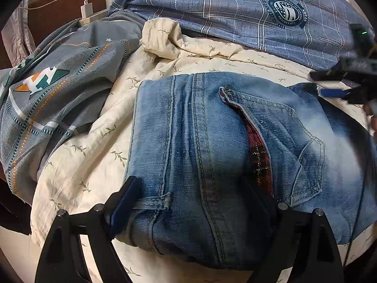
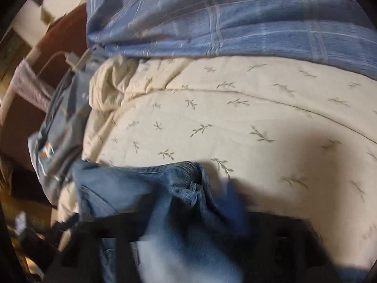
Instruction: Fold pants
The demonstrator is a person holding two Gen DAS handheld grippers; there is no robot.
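Straddling the folded jeans (image 1: 212,146), the left gripper (image 1: 193,202) is spread wide — right gripper (image 1: 339,87) jaw state cannot be told.

Bed with cream leaf-print sheet (image 1: 77,165), folded jeans (image 1: 212,141) at centre, plaid quilt (image 1: 235,11) along top, grey patterned bedding (image 1: 59,89) at left

Right tool (image 2: 188,231) motion-blurred, half buried under jeans (image 2: 165,200).

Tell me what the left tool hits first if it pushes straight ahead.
The left tool already straddles the folded jeans, so it meets denim at once; past them lie the cream leaf-print sheet and a blue plaid pillow.
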